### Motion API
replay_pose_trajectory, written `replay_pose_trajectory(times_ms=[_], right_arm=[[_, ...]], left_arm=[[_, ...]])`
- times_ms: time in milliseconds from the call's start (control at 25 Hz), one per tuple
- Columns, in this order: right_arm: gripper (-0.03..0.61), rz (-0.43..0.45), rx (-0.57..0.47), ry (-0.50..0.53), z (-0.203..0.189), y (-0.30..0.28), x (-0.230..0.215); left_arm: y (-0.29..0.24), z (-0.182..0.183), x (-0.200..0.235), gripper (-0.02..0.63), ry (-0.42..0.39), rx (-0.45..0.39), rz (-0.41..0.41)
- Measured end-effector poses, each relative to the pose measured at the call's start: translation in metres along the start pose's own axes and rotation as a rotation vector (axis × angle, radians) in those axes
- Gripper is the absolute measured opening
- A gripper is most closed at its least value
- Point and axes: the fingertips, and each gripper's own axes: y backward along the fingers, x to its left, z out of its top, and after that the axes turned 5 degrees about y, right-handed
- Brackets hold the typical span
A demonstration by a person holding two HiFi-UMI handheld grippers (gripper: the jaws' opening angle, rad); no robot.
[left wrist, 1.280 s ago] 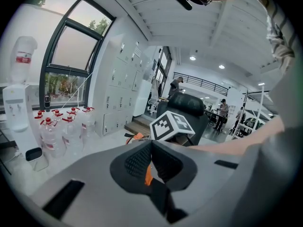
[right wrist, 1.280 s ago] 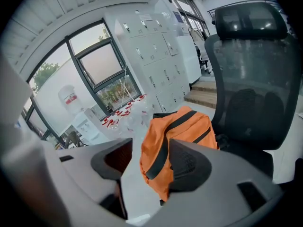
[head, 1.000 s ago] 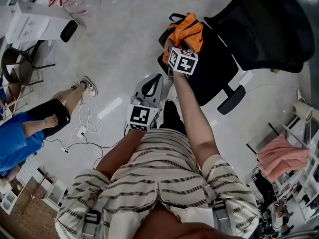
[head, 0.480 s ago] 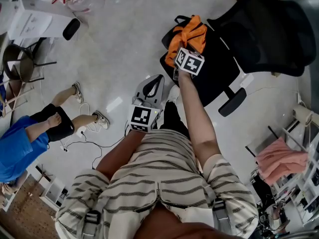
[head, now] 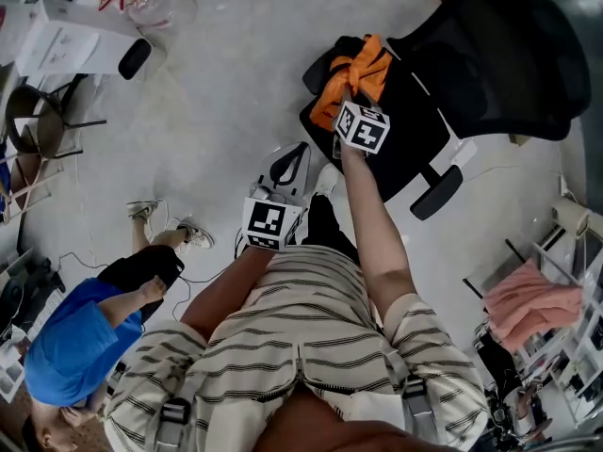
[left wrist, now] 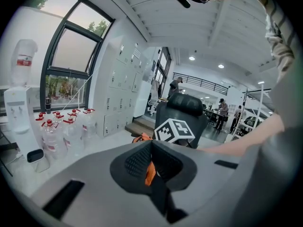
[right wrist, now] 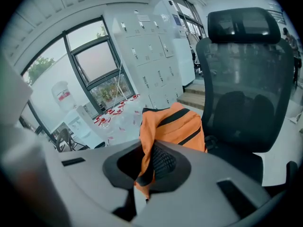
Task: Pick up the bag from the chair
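An orange bag with black straps (head: 363,69) lies on the seat of a black office chair (head: 415,135). My right gripper (head: 351,94) reaches over the seat's front edge onto the bag, below its marker cube. In the right gripper view the jaws have just been closing, and my right gripper (right wrist: 147,167) is shut on a fold of the bag (right wrist: 176,126) with its black strap. The chair's mesh back (right wrist: 241,79) rises behind it. My left gripper (head: 285,169) hangs over the floor short of the chair, its jaws together with nothing held; in its own view, my left gripper (left wrist: 152,162) points at the chair.
A person in blue (head: 80,342) crouches on the floor at the left, near loose cables (head: 85,252). Water bottles (left wrist: 61,131) and a white dispenser (left wrist: 19,103) stand by the window. A pink cloth (head: 528,299) hangs on a rack at the right.
My right gripper has moved further over the seat and closed on the bag, which is now bunched up. The person in blue has shifted down the left side. My left gripper stayed put.
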Motion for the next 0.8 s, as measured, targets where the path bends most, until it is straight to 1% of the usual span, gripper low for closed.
replay_pose_trajectory(times_ms=[480, 800], right_arm=[[0.028, 0.006, -0.052, 0.02, -0.001, 0.034, -0.015], [0.028, -0.009, -0.11, -0.012, 0.014, 0.059, -0.03]], left_arm=[[0.003, 0.004, -0.019, 0.021, -0.025, -0.013, -0.021], [0.002, 0.007, -0.035, 0.023, -0.048, -0.022, -0.042]])
